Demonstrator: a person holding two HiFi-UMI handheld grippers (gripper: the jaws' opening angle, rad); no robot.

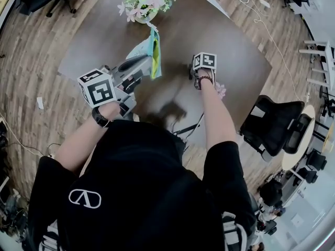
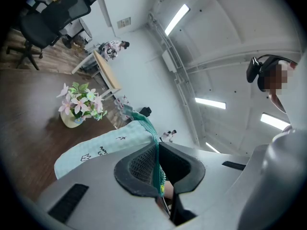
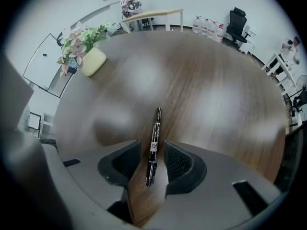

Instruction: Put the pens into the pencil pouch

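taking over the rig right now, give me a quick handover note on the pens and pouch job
Left hand-held gripper: shut on the edge of the teal pencil pouch, holding it over the table.
Right hand-held gripper: pointing down, jaws apart on either side of a black pen that lies on the table; the pads are not on it yet.
Done: the pouch is held. Whether any pen is already inside cannot be seen.
Left: close on the pen, lift it and slip it into the pouch. No other pen is in view.
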